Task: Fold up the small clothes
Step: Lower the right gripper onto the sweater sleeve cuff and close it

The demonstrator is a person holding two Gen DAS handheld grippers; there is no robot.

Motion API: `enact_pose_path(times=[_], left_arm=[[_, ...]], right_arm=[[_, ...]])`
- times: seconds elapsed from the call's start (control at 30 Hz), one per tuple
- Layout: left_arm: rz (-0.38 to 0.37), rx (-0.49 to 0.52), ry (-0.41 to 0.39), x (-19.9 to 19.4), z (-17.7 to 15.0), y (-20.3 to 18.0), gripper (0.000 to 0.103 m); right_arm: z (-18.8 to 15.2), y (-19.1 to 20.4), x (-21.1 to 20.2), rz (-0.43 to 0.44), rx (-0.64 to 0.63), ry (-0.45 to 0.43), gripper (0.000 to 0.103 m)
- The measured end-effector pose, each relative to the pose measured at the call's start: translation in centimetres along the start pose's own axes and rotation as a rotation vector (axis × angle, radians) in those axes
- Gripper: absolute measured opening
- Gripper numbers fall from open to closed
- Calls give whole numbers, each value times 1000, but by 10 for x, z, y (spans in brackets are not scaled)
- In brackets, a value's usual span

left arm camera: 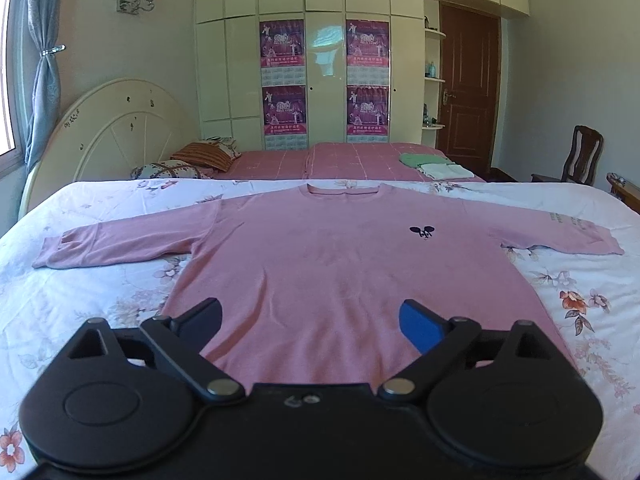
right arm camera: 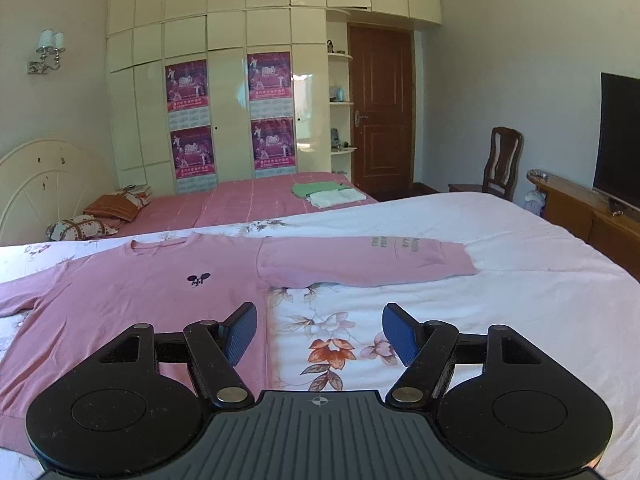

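Observation:
A pink long-sleeved shirt (left arm camera: 320,256) lies flat and face up on the floral bed sheet (left arm camera: 80,312), collar away from me, both sleeves spread out sideways. A small dark emblem (left arm camera: 421,233) marks its chest. My left gripper (left arm camera: 310,320) hovers open over the shirt's lower body, nothing between its blue pads. In the right wrist view the shirt (right arm camera: 120,296) fills the left half, its sleeve (right arm camera: 360,260) reaching right. My right gripper (right arm camera: 320,334) stands open above the shirt's right side edge and the bare sheet (right arm camera: 440,288), holding nothing.
Beyond the near bed lies a second bed with a pink cover (left arm camera: 340,160), pillows (left arm camera: 204,154) and a small pile of folded clothes (left arm camera: 434,165). A wardrobe (left arm camera: 304,60), a brown door (left arm camera: 468,92), a wooden chair (right arm camera: 500,164) and a television on a low cabinet (right arm camera: 620,140) stand farther off.

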State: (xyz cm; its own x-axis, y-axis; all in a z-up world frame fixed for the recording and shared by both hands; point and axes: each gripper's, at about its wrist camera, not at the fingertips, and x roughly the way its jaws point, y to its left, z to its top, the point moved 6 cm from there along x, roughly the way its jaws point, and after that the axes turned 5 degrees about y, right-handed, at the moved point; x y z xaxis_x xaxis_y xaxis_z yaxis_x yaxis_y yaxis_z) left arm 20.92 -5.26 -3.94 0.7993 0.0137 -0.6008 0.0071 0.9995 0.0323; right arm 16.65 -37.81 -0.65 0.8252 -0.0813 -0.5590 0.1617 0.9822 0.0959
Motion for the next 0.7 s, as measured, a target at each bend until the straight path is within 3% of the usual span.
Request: enact_pose_path(times=[0.1, 0.17, 0.23, 0.3, 0.37, 0.4, 0.43, 0.7], left_arm=[[-29, 1, 42, 22, 6, -14, 94], [-24, 12, 78, 37, 8, -22, 93], [-59, -2, 127, 55, 11, -28, 87], [-48, -4, 166, 71, 13, -34, 85], [-24, 5, 190, 86, 15, -40, 86], [-10, 10, 200, 92, 17, -42, 87], [1, 12, 207, 98, 18, -43, 86], [37, 3, 241, 134, 18, -52, 74]], right_arm=[[11, -20, 27, 15, 32, 37, 70], [21, -35, 41, 17, 65, 10, 70], [28, -50, 56, 27, 100, -11, 70], [33, -65, 79, 19, 116, 14, 70], [37, -82, 100, 38, 168, 22, 54], [38, -90, 110, 15, 187, 37, 38], [39, -100, 121, 2, 215, 55, 34], [47, -177, 188, -35, 408, 100, 34]])
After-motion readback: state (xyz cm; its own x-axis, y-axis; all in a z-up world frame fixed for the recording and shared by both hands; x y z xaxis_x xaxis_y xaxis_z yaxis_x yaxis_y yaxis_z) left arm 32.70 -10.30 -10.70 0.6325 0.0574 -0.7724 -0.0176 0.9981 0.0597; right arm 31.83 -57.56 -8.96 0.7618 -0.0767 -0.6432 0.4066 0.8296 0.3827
